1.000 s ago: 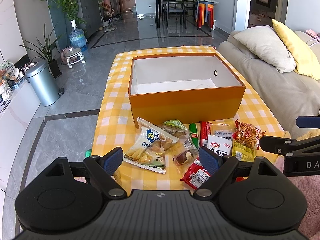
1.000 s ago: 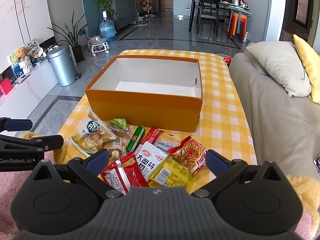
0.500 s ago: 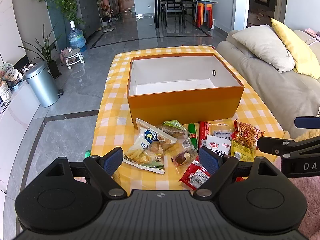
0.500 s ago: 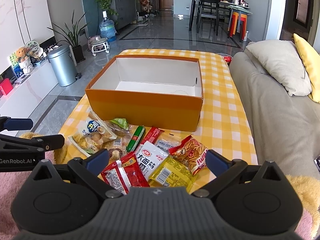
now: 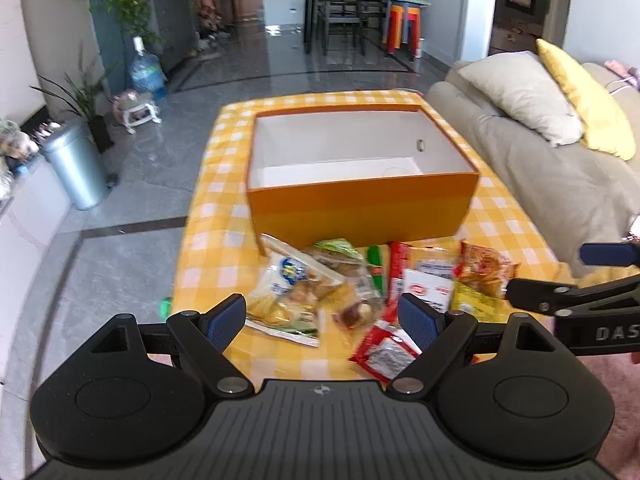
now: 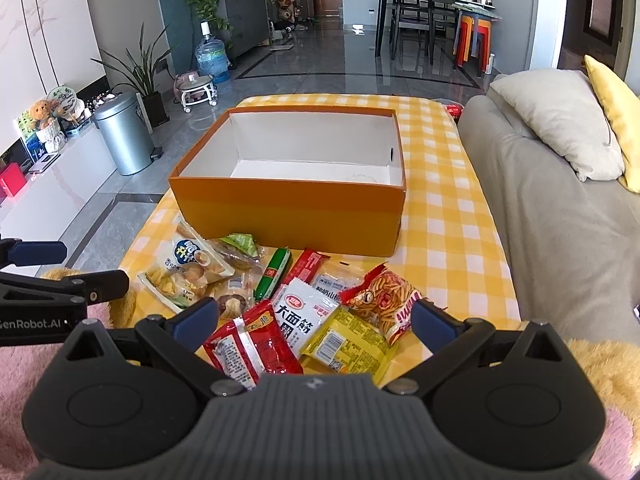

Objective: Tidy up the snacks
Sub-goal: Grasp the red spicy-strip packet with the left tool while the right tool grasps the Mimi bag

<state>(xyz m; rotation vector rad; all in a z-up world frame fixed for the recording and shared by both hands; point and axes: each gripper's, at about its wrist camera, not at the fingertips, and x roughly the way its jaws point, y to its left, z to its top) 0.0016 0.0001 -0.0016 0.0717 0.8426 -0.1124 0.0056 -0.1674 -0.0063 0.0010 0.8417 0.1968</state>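
Nothing is packed yet: the orange box (image 6: 288,204) beyond my fingers sits empty. Both my left gripper (image 5: 322,316) and right gripper (image 6: 315,320) gape wide, holding nothing, over the snack packets (image 6: 292,300).

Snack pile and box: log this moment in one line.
orange box empty | snacks loose on tablecloth, none boxed | left gripper open, empty | right gripper open, empty

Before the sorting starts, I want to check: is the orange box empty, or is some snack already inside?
Empty. The orange box shows only its bare white floor and walls; the snack packets all lie outside, on the checked tablecloth.
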